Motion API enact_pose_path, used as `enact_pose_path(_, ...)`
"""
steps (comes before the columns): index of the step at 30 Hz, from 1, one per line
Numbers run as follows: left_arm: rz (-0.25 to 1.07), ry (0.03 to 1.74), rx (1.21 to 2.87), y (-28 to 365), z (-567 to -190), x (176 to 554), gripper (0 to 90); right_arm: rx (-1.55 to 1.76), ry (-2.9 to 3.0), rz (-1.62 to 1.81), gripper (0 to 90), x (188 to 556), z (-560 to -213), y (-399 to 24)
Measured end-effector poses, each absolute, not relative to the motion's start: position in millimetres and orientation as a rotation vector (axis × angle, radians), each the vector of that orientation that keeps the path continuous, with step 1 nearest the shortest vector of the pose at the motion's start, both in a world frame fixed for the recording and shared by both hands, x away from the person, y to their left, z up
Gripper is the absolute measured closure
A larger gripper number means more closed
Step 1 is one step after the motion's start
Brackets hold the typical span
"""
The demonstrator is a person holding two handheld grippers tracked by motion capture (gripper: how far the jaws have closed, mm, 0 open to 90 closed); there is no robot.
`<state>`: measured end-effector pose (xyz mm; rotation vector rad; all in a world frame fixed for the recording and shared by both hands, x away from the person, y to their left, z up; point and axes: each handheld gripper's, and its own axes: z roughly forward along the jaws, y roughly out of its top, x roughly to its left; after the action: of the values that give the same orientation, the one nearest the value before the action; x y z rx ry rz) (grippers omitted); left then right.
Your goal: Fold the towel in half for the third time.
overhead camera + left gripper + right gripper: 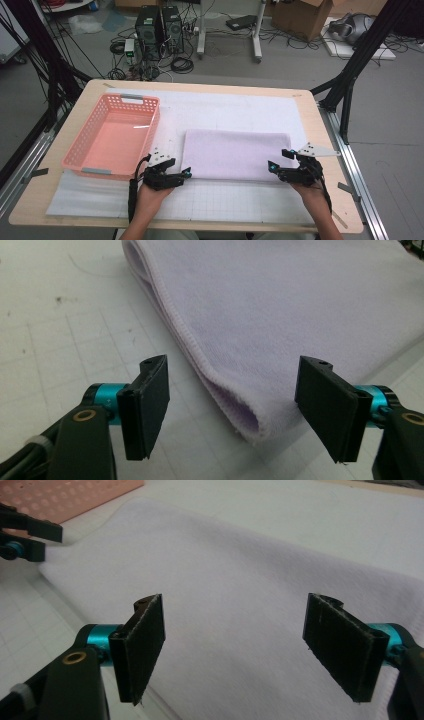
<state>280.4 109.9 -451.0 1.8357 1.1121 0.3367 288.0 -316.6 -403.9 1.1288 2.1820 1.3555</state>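
1. The fingers (150, 405) of the left gripper (235, 410) stand wide apart and grip nothing; the near-left corner of the folded lilac towel (280, 315) lies between them, not touched by either pad. The right gripper (235, 650) also has its jaws well apart and empty, hovering above the towel's other near corner.
2. The towel (237, 152) lies flat on the white mat (225, 107), just beside the pink basket (116, 136), between the two grippers (186, 172) (272, 166).
3. The left jaws could close on only the upper layer, because the fold shows several layers at the corner; the towel would then fall open when it is lifted.
4. The right jaws hang over the flat cloth rather than at its edge, so they may pinch a loose wrinkle and slip off.
5. If one hand lifts before the other, the towel probably drags across the mat and loses its fold.
6. A swing to the left may push the light basket toward the table (320, 150) edge.
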Motion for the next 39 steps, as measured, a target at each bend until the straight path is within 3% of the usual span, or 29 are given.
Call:
enact_pose_path(6, 0.329, 1.149, 1.858, 112, -452, 279, 34.4, 1.075, 2.201, 1.365, 22.3, 297, -395, -299)
enact_pose_path(13, 0.324, 1.143, 1.889, 108, -452, 281, 47.9, 1.07, 2.264, 1.355, 21.3, 322, -392, -280)
enact_pose_path(18, 0.287, 1.111, 1.914, 102, -452, 280, 68.6, 1.028, 2.341, 1.337, 20.7, 341, -388, -256)
enact_pose_path(29, 0.241, 1.134, 1.875, 104, -454, 281, 77.7, 0.901, 2.493, 1.312, 21.6, 375, -384, -189)
enact_pose_path(39, 0.235, 1.145, 1.861, 104, -454, 281, 79.0, 0.881, 2.554, 1.22, 32.3, 418, -392, -148)
